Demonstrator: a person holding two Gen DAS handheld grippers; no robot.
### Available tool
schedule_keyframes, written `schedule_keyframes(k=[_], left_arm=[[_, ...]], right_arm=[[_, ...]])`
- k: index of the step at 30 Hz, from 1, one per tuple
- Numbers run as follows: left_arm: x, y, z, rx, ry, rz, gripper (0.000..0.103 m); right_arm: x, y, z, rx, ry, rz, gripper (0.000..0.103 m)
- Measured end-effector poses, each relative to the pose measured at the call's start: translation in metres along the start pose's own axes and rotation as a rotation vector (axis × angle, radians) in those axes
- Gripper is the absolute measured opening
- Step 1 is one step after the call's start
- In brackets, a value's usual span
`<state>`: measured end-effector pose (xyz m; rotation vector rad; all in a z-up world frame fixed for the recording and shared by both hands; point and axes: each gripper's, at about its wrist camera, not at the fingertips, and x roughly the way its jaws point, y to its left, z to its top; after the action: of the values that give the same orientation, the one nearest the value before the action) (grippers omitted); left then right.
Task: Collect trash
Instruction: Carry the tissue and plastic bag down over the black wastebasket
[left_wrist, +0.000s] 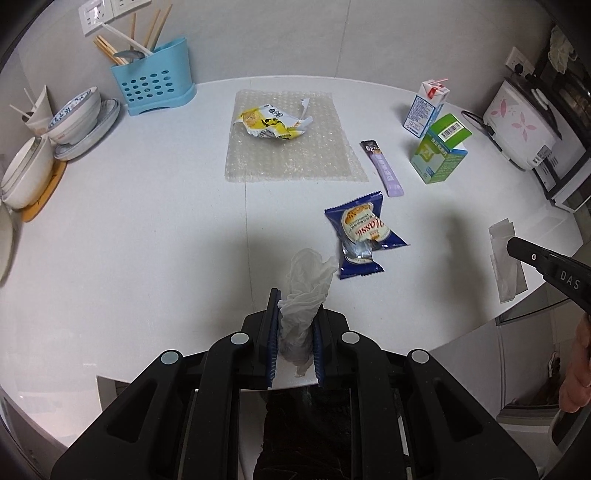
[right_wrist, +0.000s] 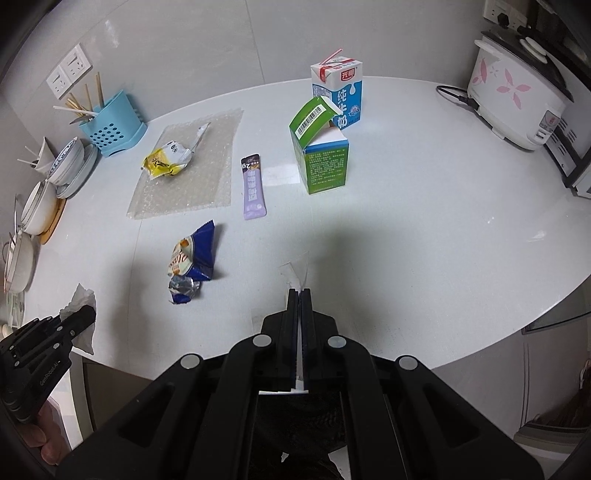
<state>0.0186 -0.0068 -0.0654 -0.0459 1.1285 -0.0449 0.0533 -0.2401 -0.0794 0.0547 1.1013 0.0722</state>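
Protruding between left fingers (left_wrist: 271, 332): crumpled tissue (left_wrist: 304, 288).

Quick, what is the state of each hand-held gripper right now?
Left hand-held gripper: closed on a crumpled white tissue.
Right hand-held gripper: closed on a clear plastic wrapper.

tissue (left_wrist: 304, 291): white | snack bag (left_wrist: 364, 232): dark blue | wrapper (left_wrist: 271, 122): yellow and white | stick pack (right_wrist: 252, 188): purple | holder (left_wrist: 153, 86): light blue with holes
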Motion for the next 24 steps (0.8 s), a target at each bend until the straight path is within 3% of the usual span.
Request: schedule_keyframes(k=[24], left_arm=[[-0.014,-0.034,-0.056,-0.004,0.0,0.005,0.014]], right_arm=[[-0.016,-0.02,-0.062,-0.052,-0.007,0.024,0.001]])
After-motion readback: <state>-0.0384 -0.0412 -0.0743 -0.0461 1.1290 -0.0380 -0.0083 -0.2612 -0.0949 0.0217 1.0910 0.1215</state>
